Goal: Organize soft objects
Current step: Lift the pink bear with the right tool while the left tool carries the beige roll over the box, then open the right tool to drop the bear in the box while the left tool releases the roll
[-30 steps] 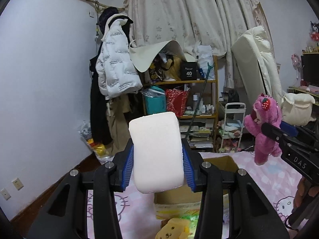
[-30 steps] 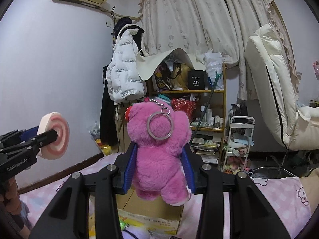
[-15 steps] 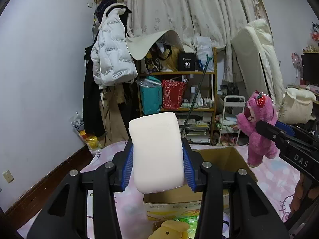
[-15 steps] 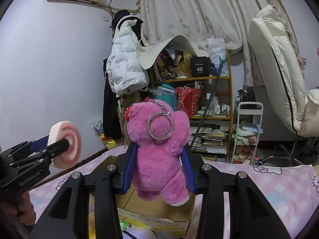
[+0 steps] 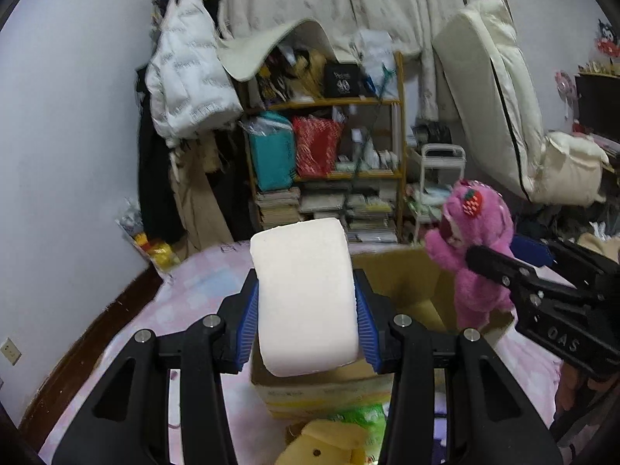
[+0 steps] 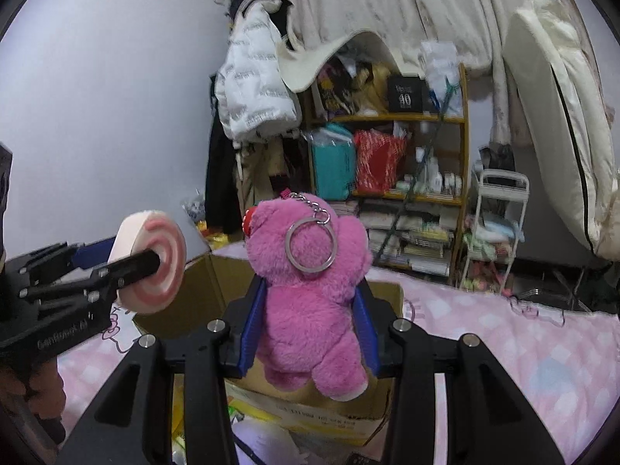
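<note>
My left gripper point(image 5: 306, 321) is shut on a pale pink swirl-roll cushion point(image 5: 304, 294), held over the near edge of an open cardboard box point(image 5: 410, 283) on the bed. In the right wrist view the cushion point(image 6: 153, 261) shows its pink swirl face at the left, with the left gripper point(image 6: 133, 267) around it. My right gripper point(image 6: 310, 325) is shut on a pink plush bear point(image 6: 310, 290) with a metal keyring, held above the box point(image 6: 201, 290). The bear also shows in the left wrist view point(image 5: 476, 255), at the box's right side.
The box stands on a pink patterned bedsheet point(image 6: 503, 333). A yellow plush point(image 5: 329, 441) and a green packet point(image 5: 360, 414) lie in front of the box. Behind are a cluttered shelf point(image 5: 333, 162), hanging coats point(image 5: 186, 89), a small white cart point(image 6: 496, 217) and a cream chair point(image 5: 503, 97).
Both grippers have moved forward and down toward the box, each still holding its toy. The box now looks larger and sits under both toys.
</note>
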`<act>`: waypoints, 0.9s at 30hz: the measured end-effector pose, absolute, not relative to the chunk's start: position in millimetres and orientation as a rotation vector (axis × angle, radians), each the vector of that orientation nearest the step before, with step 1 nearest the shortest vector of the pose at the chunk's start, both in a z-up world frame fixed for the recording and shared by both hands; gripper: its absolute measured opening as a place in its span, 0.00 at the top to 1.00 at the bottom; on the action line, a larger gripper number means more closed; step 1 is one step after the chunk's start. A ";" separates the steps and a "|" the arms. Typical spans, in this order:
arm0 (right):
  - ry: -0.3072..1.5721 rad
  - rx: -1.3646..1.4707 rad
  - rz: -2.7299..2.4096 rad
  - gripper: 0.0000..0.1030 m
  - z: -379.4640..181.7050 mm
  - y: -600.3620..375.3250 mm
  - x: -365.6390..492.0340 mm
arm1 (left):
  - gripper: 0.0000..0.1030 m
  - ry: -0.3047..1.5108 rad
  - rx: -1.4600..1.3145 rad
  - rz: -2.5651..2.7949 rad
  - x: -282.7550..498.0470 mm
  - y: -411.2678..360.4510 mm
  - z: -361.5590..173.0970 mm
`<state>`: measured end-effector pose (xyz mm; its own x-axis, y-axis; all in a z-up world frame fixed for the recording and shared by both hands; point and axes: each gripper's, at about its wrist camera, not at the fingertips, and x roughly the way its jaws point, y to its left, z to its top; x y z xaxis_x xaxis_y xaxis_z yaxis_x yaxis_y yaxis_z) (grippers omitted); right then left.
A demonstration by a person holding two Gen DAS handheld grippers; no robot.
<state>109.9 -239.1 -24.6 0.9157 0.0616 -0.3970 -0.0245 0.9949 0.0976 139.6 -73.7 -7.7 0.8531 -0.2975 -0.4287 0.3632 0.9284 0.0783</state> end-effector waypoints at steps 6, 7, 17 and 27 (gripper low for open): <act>0.456 0.133 0.040 0.54 -35.7 -247.3 118.3 | 0.57 0.464 0.163 -0.359 147.3 -77.5 -17.1; 0.461 0.146 0.043 0.54 -37.6 -249.0 119.4 | 0.57 0.473 0.160 -0.364 149.1 -77.5 -18.2; 0.531 0.100 0.044 0.54 -48.9 -241.6 133.6 | 0.44 0.496 0.187 -0.348 154.8 -80.5 -26.5; 0.535 0.152 0.019 0.22 -42.7 -251.5 124.7 | 0.24 0.514 0.168 -0.312 147.2 -67.9 -23.9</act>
<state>124.7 -251.5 -42.7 0.8606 0.0580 -0.5060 0.0214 0.9885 0.1497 147.2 -67.9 -23.9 0.8250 -0.2506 -0.5064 0.3344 0.9390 0.0800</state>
